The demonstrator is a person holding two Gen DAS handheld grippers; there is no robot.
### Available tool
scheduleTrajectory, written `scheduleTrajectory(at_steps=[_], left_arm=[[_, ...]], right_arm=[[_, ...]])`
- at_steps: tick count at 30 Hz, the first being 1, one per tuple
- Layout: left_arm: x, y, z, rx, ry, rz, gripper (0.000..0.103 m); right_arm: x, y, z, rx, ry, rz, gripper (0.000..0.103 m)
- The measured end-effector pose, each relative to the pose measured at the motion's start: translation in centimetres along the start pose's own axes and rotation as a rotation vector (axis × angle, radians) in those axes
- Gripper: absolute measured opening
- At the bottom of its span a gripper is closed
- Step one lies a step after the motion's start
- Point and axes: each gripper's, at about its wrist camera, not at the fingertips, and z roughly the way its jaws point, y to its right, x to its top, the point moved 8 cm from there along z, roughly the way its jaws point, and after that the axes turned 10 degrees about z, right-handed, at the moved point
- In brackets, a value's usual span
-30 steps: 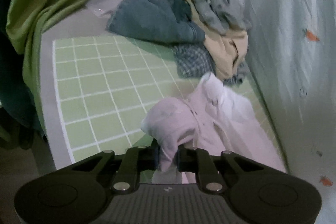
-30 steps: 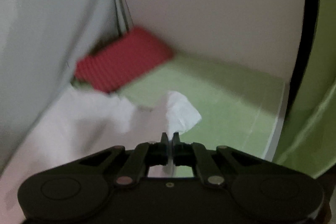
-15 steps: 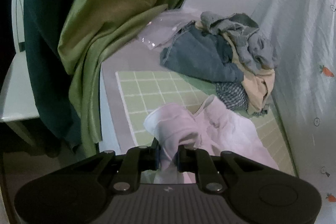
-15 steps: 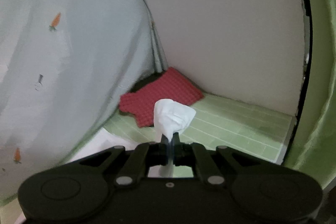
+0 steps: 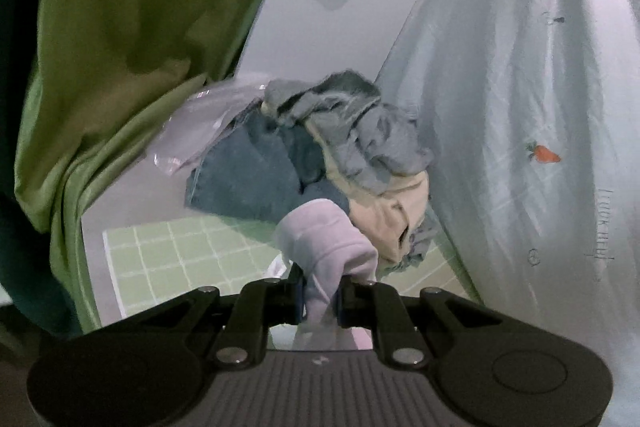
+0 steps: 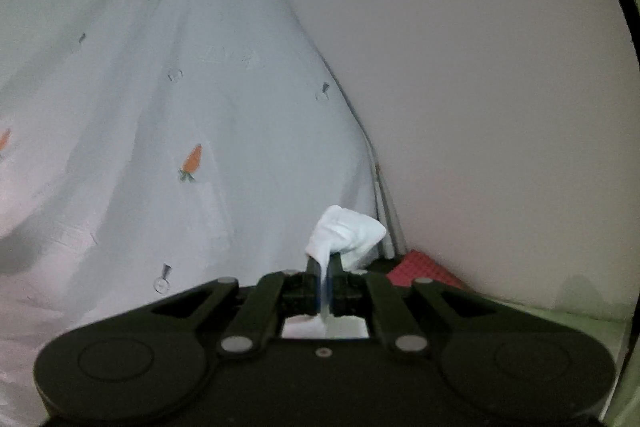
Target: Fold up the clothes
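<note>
Both grippers (image 5: 320, 297) (image 6: 325, 281) now higher, each clamped on white garment (image 5: 326, 247); writing illegible.

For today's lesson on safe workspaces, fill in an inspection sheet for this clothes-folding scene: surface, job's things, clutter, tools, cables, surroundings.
Surface: green checked mat with a grey border.
Job's things: white garment, bunched, gripped at two places; its other pinched part shows in the right wrist view. Pile of unfolded clothes lies behind it.
Clutter: clear plastic bag beside the pile; red textured item by the wall.
Tools: left tool and right tool each shut on the white garment.
Cables: nothing seen.
Surroundings: carrot-print sheet, green curtain, plain wall; dim light.
</note>
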Motion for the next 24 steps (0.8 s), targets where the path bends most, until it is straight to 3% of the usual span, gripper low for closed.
scheduleTrajectory(at_steps=[8,18,24], left_arm=[[-0.6,0.4,2.2,0.020,-0.028,0.024,0.016],[1.6,3.6,5.9,-0.003,-0.012,0.034,0.016],[1.4,4.6,10.1,0.011,-0.036,0.003,0.015]], right_arm=[[-2.8,0.5,3.3,-0.051,-0.075,0.056,0.003],[-2.8,-5.2,8.1,0.000,-0.031,-0.015,0.003],[-7.1,-7.1,13.7,-0.049,-0.081,-0.065,0.003]])
